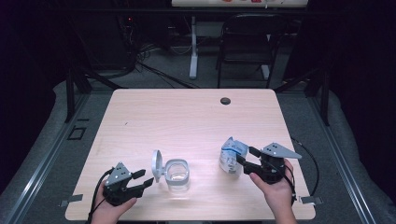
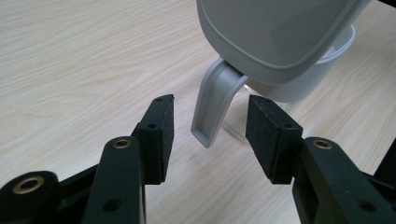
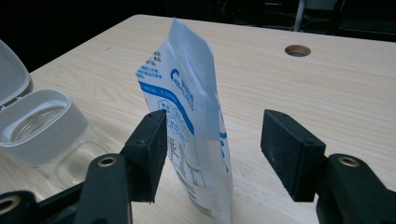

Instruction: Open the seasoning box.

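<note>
The right gripper's (image 3: pixel 212 158) black fingers (image 3: pixel 147 154) stand wide apart around the white-and-blue printed pouch (image 3: pixel 191 116), gripping nothing. The pouch stands upright on the pale wooden table (image 1: pixel 187 116), long axis vertical, right of the clear lidded jar (image 1: pixel 177 175). The left gripper's (image 2: pixel 210 137) fingers gape at the jar's hinge tab, empty.
</note>
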Demonstrator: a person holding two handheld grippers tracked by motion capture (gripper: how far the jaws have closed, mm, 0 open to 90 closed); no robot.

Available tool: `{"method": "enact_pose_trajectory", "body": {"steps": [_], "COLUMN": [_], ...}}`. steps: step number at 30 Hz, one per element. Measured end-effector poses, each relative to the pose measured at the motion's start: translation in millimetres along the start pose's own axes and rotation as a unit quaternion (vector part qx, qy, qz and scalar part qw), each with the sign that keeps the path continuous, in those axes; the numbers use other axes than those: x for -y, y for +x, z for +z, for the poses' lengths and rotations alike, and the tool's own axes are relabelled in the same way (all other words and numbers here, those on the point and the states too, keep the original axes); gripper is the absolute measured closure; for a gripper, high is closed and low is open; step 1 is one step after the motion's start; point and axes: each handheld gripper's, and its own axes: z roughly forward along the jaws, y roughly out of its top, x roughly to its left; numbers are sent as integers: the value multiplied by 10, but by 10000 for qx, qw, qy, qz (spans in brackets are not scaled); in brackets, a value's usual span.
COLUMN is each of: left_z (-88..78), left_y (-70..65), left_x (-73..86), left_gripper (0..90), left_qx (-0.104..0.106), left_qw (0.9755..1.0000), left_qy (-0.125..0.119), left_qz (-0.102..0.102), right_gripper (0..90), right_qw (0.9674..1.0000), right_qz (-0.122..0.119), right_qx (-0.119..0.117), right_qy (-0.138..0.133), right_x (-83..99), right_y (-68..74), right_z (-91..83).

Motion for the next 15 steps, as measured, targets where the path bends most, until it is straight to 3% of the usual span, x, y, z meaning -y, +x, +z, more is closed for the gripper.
{"method": "enact_pose_trajectory", "body": {"steps": [15], "left_z": [-61], "left_y": [125], "left_x": [19], "left_gripper": [528], "left_qx": [-125], "left_qw": [9996], "left_qy": [-164], "left_qz": [-174], "right_gripper": [410], "right_qw": [9994], "right_qz": [88], "right_qx": [-52], "right_qy": [327], "right_x": [151], "right_y": [-43], "right_z": [198]}}
